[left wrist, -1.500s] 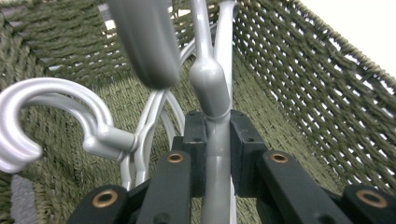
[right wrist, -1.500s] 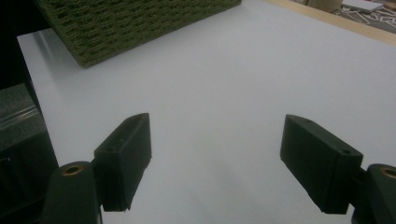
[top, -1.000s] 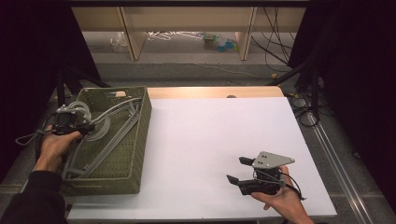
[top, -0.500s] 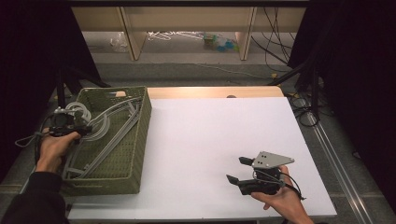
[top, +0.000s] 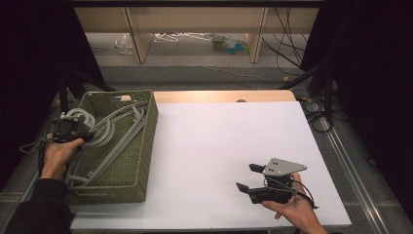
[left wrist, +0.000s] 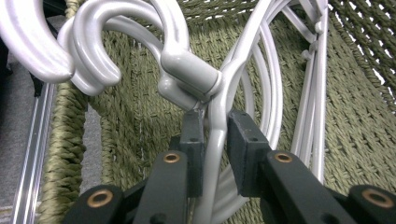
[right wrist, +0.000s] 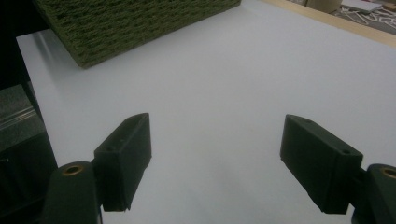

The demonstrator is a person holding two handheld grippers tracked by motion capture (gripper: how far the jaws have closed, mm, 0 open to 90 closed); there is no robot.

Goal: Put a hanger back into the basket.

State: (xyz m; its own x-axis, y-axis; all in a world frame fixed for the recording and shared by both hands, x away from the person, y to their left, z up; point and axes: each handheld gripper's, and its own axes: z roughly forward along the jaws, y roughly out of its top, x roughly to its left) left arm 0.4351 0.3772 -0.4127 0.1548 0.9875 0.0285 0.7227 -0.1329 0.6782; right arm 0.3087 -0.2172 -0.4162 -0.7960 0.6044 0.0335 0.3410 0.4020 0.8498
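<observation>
Several grey plastic hangers [top: 117, 131] lie stacked in a green woven basket [top: 151, 122] at the table's left. My left gripper [top: 86, 135] reaches over the basket's left rim. In the left gripper view its jaws have just been closing again, and the gripper [left wrist: 219, 140] is shut on one hanger's arm [left wrist: 212, 154] just below the neck and hook [left wrist: 116, 28]. Near the table's front right edge my right gripper [top: 245, 177] is held low over the white table top, jaws wide apart with nothing between them [right wrist: 217, 163].
The white table top [top: 219, 141] spreads between the basket and the right hand. The basket's corner [right wrist: 130, 23] lies ahead of the right gripper. Black curtains flank the table, and shelves, cables and clutter on the floor lie behind it.
</observation>
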